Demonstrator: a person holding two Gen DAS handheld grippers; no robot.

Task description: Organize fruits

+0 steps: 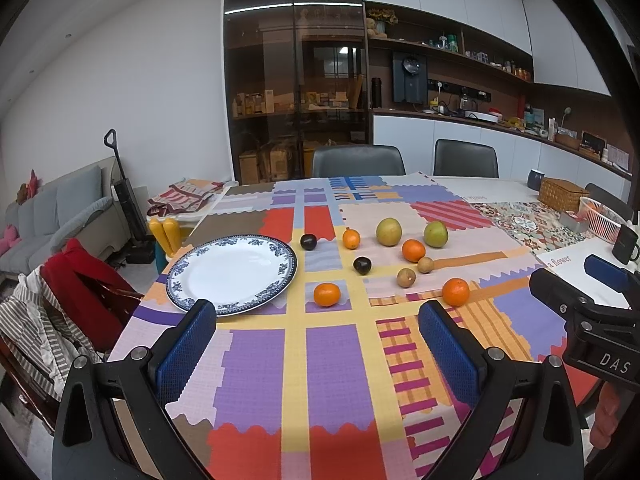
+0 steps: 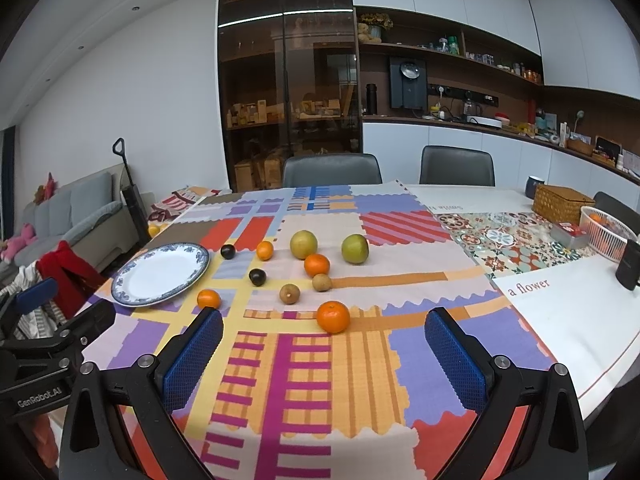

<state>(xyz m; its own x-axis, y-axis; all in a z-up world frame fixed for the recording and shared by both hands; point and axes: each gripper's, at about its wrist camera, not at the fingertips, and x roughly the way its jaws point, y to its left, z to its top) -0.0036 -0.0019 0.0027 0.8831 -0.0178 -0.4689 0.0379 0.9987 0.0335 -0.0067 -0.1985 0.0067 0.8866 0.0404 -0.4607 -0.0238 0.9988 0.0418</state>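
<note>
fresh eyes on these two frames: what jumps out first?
The loud patchwork tablecloth fills the table, with loose fruit scattered mid-table: oranges such as one near the front, two green fruits, two dark plums, two small brown ones. An empty blue-rimmed plate sits left of them. Both the left gripper and right gripper hover open.
</note>
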